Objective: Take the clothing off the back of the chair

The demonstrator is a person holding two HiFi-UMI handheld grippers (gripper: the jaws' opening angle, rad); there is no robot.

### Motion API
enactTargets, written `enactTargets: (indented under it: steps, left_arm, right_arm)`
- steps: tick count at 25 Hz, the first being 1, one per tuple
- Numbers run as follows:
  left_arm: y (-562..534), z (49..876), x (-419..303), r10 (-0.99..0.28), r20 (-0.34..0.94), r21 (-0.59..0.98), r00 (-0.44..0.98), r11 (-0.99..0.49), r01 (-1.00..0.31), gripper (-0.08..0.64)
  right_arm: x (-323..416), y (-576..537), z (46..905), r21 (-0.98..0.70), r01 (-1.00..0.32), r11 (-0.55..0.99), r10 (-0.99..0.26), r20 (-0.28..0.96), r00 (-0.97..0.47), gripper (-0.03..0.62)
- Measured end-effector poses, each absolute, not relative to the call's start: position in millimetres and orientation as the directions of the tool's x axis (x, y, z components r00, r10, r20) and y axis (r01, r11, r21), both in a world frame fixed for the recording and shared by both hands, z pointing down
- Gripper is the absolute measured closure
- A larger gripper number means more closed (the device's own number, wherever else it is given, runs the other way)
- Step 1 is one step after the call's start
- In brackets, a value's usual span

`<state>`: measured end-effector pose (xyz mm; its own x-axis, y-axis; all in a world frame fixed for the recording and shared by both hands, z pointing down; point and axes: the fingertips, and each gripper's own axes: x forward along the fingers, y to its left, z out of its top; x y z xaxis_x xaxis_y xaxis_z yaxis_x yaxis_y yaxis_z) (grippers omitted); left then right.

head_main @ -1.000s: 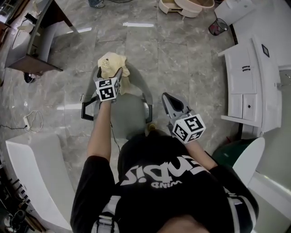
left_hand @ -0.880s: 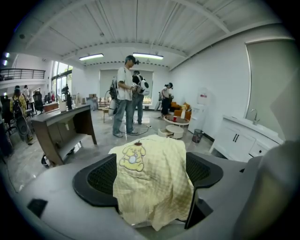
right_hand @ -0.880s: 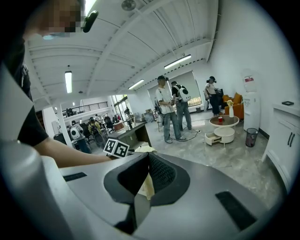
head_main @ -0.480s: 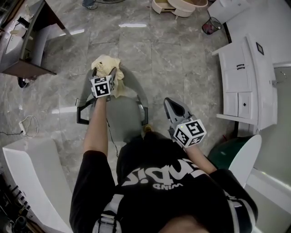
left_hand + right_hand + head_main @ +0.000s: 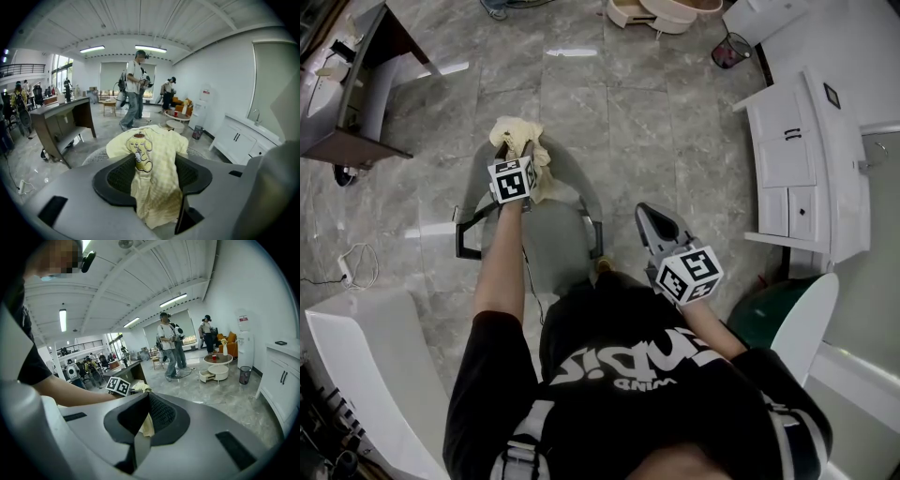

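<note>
A pale yellow piece of clothing point(image 5: 514, 132) with a cartoon print hangs over the back of a grey chair point(image 5: 555, 236). My left gripper point(image 5: 518, 150) is at the chair back with its jaws closing. The clothing point(image 5: 154, 159) runs down between the black pads point(image 5: 118, 177) and touches both. My right gripper point(image 5: 650, 215) hovers to the right of the chair, near the armrest, with its jaws together and nothing in them. In the right gripper view the clothing point(image 5: 140, 387) shows beyond the left gripper's marker cube point(image 5: 118, 386).
A white cabinet point(image 5: 806, 159) runs along the right side. A dark desk point(image 5: 366, 103) stands at the upper left and a white curved piece of furniture point(image 5: 366, 347) at the lower left. A wastebasket point(image 5: 727, 52) and a low round table point(image 5: 661, 11) stand farther off. People point(image 5: 137, 89) stand in the room.
My left gripper has come down onto the clothing and its jaws have narrowed around the fabric. The right gripper has stayed almost where it was.
</note>
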<state>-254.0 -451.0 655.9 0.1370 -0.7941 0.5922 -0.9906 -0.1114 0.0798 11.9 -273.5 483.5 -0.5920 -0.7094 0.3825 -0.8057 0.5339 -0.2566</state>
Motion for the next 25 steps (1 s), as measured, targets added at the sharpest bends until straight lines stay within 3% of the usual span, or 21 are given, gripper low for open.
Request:
enactTargets:
  steps: [5,15,25]
  left_arm:
    - [-448,656,-252,-0.777,0.618,0.082,0.125,-0.094,-0.992,0.399]
    - [-445,625,-253,-0.794,0.595,0.077,0.124,-0.096,-0.992,0.407]
    - [-447,501,-244,-0.89,0.443,0.009,0.11,-0.119,-0.993,0.407]
  right_arm:
    - [15,-273,483,-0.254,-0.811,0.527,-0.715,0.383,-0.585,0.578]
    - [12,-271,481,-0.26,-0.804,0.535,-0.714,0.37,-0.595,0.578]
    - [11,-267,472,-0.274,-0.774,0.57,-0.705,0.321,-0.633,0.578]
